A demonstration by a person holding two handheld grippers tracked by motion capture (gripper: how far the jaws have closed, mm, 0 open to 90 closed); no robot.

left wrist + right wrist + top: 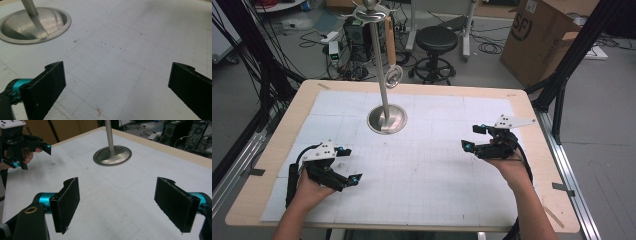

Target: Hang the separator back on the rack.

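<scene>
Now, table (277, 145) with white gridded mat (422, 165), nothing lying loose on it. Metal stand (386, 119) upright at mat's far middle, ring-shaped thing (394, 76) hanging from it beside pole, apparently already hung. Left gripper (348, 164) near left, jaws wide, nothing between. Right gripper (475, 136) near right, jaws wide, nothing held. Judgement: work looks finished or not yet begun; can't tell which.

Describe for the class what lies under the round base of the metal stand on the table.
The stand's round base rests on the white gridded mat that covers the wooden table. The patch of mat directly beneath the base is covered and cannot be seen.
</scene>
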